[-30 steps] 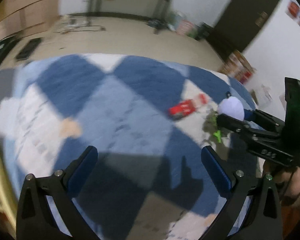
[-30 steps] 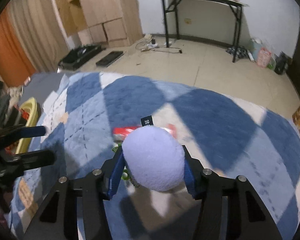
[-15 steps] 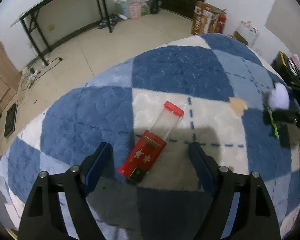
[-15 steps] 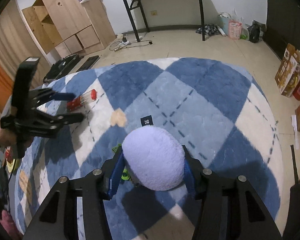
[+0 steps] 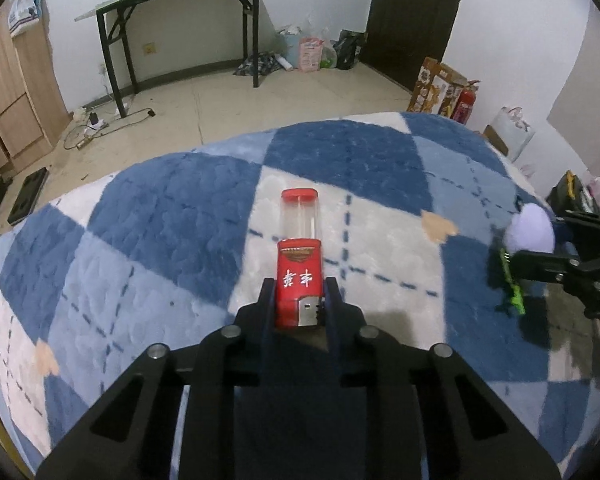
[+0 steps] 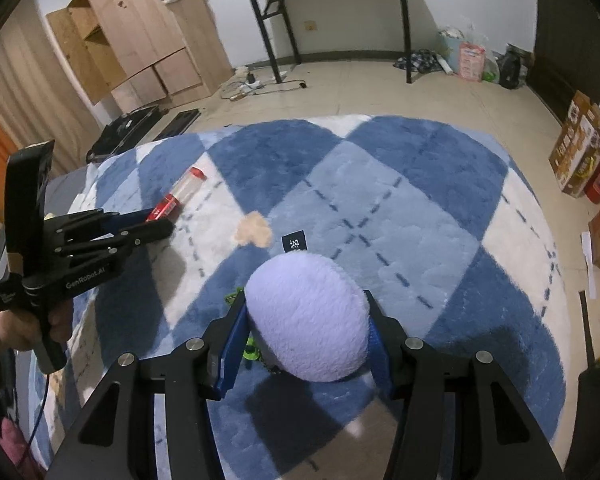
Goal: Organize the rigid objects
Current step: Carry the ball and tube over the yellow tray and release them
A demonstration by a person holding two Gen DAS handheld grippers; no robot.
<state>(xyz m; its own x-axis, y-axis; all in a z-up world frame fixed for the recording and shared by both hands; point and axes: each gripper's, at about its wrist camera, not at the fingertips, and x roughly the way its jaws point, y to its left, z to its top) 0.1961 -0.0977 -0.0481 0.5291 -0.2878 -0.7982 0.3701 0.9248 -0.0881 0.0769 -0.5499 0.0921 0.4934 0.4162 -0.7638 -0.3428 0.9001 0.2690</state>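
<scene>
Grip step, I'd say: both tools loaded, neither load carried off yet.

Nearest in the left wrist view, the left gripper [image 5: 300, 300] has its jaws shut tight on the near red end of the box [image 5: 299, 276], a slim red case w/ a clear tube and a red cap at its far end. The box lies flat on the rug [image 5: 160, 240], pointing straight away from the tool, its far part resting on a white patch. The tool tilts steeply down at it. The right view shows the left hand [image 6: 28, 324] wrapped round the grip, low at the left edge.

To the right, the right gripper [image 6: 306, 320] is clamped on a lilac plush ball [image 6: 308, 316], blue pads [image 6: 232, 344] pressing both sides, jaws about as wide as the ball (not much squash visible). A bright green bit [image 5: 512, 288] hangs under it; can't tell what it is. This tool also tilts down, held above the rug, well apart from the box.

Next move, prob.: lift the box clear w/o letting its free tube end sag or twist in the pinch, then take it to wherever the rigid things go. No bin or tray shows in either view, so the drop spot is unknown.

Farther off: a bare floor, a black desk [image 5: 172, 4] at the far wall, a wood cupboard [image 6: 140, 40] far left.
</scene>
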